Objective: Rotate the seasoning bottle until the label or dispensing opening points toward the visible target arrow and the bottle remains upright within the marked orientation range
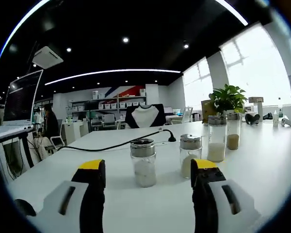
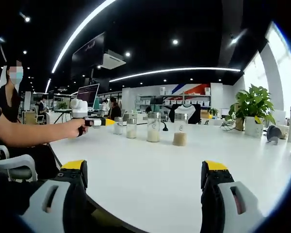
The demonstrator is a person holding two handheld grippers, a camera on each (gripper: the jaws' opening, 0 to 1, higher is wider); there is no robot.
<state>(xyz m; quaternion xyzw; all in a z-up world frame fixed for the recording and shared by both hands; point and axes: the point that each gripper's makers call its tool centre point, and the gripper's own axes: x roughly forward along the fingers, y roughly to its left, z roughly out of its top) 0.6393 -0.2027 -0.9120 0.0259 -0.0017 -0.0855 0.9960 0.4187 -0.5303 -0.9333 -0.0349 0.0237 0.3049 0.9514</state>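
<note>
On the white bench [image 1: 262, 165] four seasoning bottles stand upright in a loose row. The nearest short bottle [image 1: 143, 162], with white grains, sits just ahead of the left gripper [image 1: 148, 177], whose yellow-tipped jaws stand wide apart and hold nothing. A second short bottle [image 1: 189, 155] stands just beside it, with two taller ones [image 1: 217, 138] further back. No target arrow is visible, so the heading cannot be judged.

The left gripper likely needs to advance level, straddle the nearest bottle at mid-body, clamp gently, then twist about the vertical axis without tipping it or nudging its neighbour. The right gripper [image 2: 143, 177], jaws also apart and empty, hangs well back at the bench edge.
</note>
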